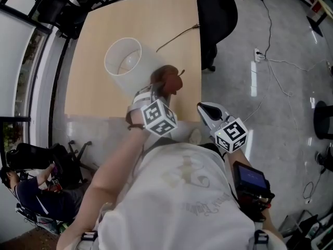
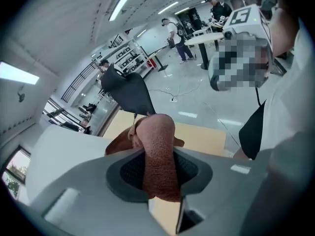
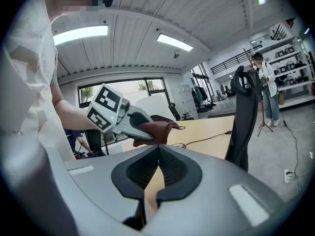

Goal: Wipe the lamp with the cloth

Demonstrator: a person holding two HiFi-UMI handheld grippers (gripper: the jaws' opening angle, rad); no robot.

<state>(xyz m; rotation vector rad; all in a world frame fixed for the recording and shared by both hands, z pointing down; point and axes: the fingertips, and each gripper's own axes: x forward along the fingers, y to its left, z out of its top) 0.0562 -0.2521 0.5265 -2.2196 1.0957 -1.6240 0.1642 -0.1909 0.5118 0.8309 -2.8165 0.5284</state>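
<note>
The lamp's white cylindrical shade [image 1: 127,66] stands on the light wooden table [image 1: 99,30]. A brown cloth [image 1: 167,81] hangs just right of the shade, near the table's front edge, and my left gripper [image 1: 158,91] is shut on it. In the left gripper view a folded roll of the cloth [image 2: 158,136] is pinched between the pads of the left gripper [image 2: 160,156]. My right gripper [image 1: 203,108] is off the table's front right corner, shut and empty. The right gripper [image 3: 158,151] looks at the left gripper [image 3: 129,124] and the cloth [image 3: 158,130].
The lamp's dark cord [image 1: 177,37] runs across the table toward its right edge. A black office chair [image 1: 216,14] stands at the table's right side. Cables [image 1: 273,61] trail over the grey floor. A seated person [image 1: 31,191] is at the lower left.
</note>
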